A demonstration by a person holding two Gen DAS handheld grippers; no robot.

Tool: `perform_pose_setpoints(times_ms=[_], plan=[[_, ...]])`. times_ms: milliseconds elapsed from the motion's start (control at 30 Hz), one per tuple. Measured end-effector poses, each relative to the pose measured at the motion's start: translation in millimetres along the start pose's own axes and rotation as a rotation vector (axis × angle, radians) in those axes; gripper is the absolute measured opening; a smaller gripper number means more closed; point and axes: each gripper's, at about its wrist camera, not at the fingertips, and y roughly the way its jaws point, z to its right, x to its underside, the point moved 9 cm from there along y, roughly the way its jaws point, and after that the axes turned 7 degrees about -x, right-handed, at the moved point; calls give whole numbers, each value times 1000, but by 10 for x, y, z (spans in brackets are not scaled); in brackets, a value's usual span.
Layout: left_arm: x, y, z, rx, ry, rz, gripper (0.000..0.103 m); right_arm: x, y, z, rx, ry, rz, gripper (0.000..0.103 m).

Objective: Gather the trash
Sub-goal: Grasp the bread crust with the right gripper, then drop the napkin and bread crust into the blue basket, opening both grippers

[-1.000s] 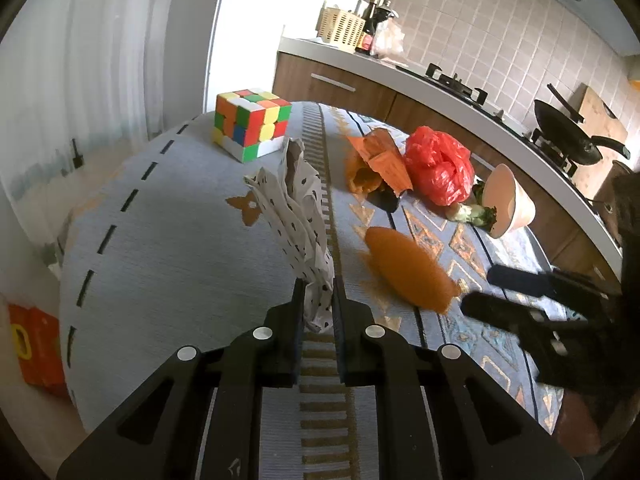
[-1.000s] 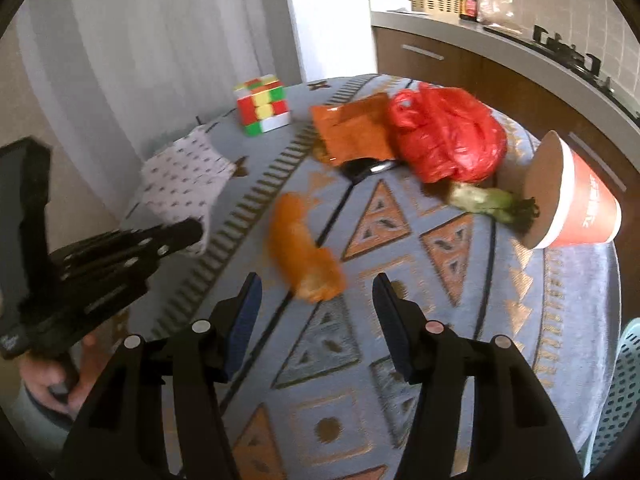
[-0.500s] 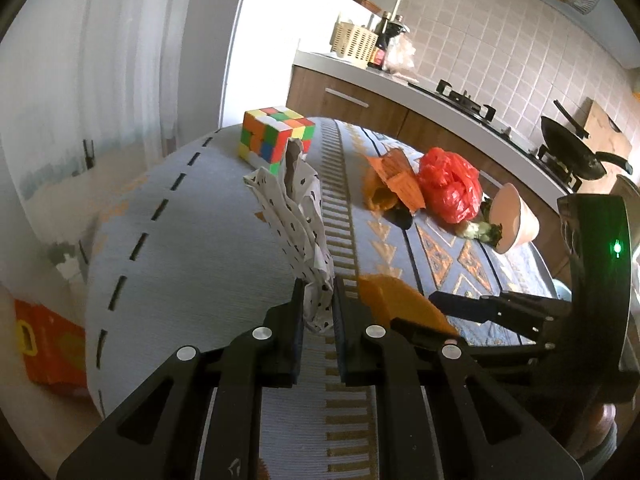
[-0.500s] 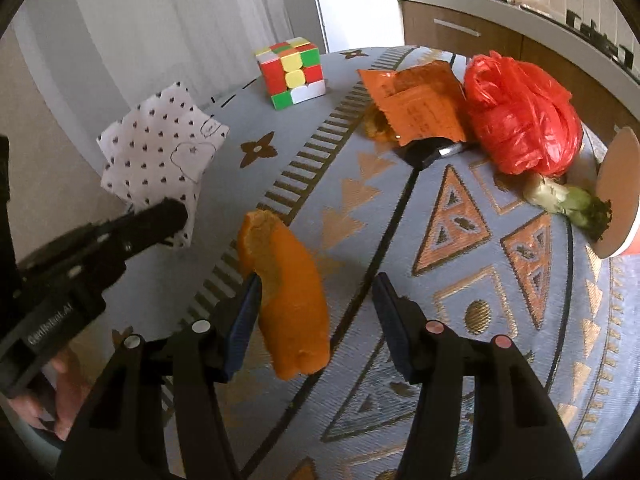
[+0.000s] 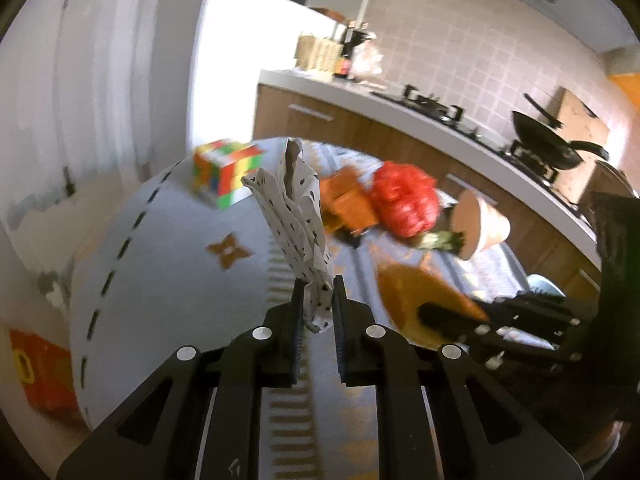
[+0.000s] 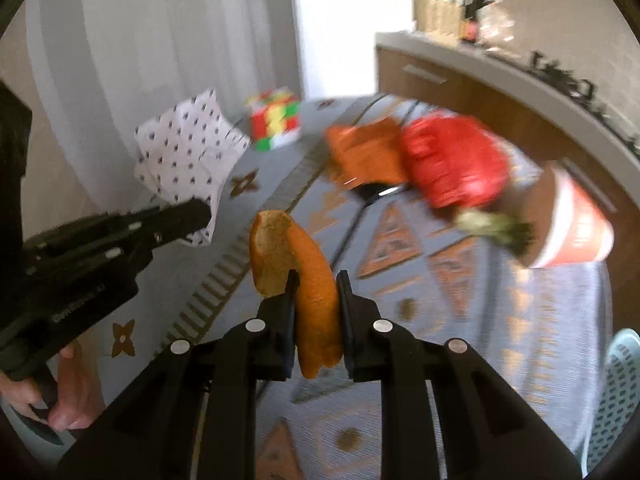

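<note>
Right gripper [image 6: 316,280] just closed, clamping orange peel [image 6: 308,280]

Table [image 6: 552,340] w/ patterned cloth — cube [image 6: 275,123], red bag [image 6: 454,162], cup [image 6: 576,224].

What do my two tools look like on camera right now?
Both the left tool and the right tool are matte black, with angular linkage arms, round silver pivot pins and ribbed inner finger faces. The left's body carries faint lettering, too blurred to read. No cables or sleeves show.
</note>
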Motion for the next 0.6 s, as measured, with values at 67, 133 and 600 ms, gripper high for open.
perform_pose_setpoints(times_ms=[67,133,600], plan=[[-78,-32,161,11,38,22,11,-14,-237,191,36,30,40,16],[-163,-52,349,39,68,40,11,-32,-424,384,71,56,74,16],[-235,111,2102,307,286,7,11,401,-1547,1922,295,330,209,16]])
